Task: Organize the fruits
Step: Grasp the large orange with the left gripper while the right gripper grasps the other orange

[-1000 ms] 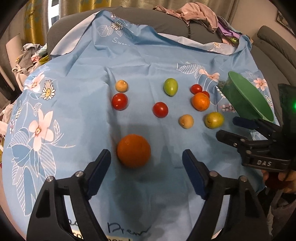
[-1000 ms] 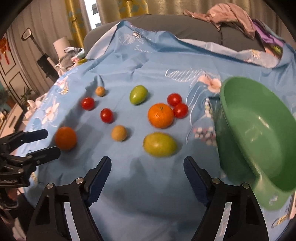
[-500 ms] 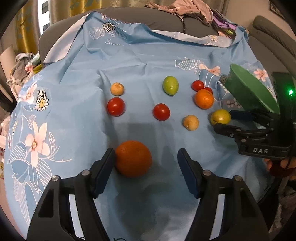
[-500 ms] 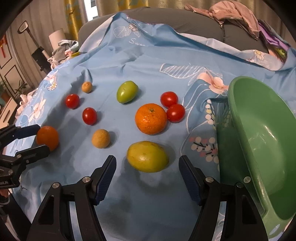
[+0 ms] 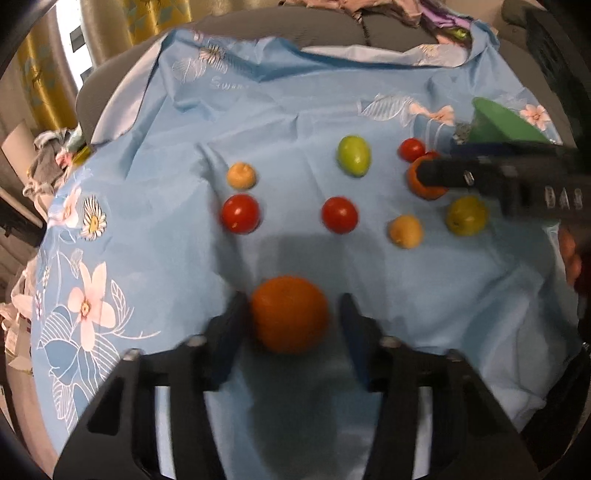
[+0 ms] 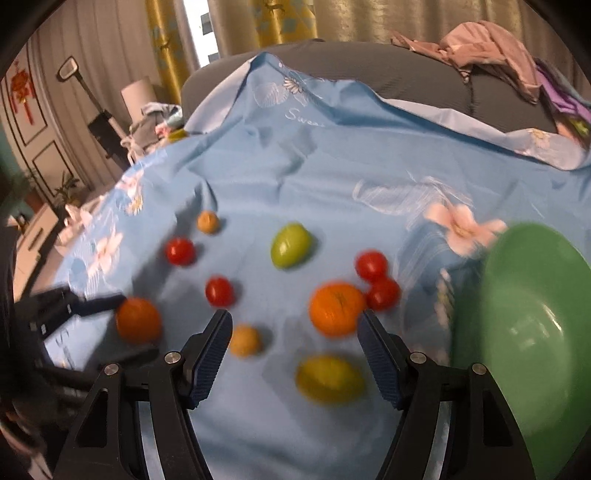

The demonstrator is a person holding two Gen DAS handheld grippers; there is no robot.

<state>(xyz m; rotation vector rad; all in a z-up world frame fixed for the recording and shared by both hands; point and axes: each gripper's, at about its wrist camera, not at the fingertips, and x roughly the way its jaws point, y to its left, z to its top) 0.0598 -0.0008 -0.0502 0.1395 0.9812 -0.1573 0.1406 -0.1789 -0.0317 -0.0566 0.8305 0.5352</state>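
Note:
Several fruits lie on a blue flowered cloth (image 5: 295,110). My left gripper (image 5: 290,317) is open with its fingers either side of a large orange (image 5: 290,319); the left finger touches it, the right stands just apart. The same orange shows in the right wrist view (image 6: 138,319). My right gripper (image 6: 295,347) is open and empty over a yellow-green fruit (image 6: 330,378), near a second orange (image 6: 336,308). A green bowl (image 6: 532,332) stands at the right. Red tomatoes (image 5: 240,213) (image 5: 339,215), a green fruit (image 5: 353,155) and small tan fruits (image 5: 241,175) (image 5: 405,231) lie further off.
The cloth covers a grey sofa (image 6: 332,62) with heaped clothes (image 6: 491,51) at its back right. Curtains (image 6: 258,22) hang behind. Clutter and furniture stand to the left (image 6: 147,122). In the left wrist view the right gripper (image 5: 509,177) reaches in from the right.
My left gripper has moved forward and narrowed around the large orange. My right gripper has moved forward over the yellow-green fruit, towards the second orange.

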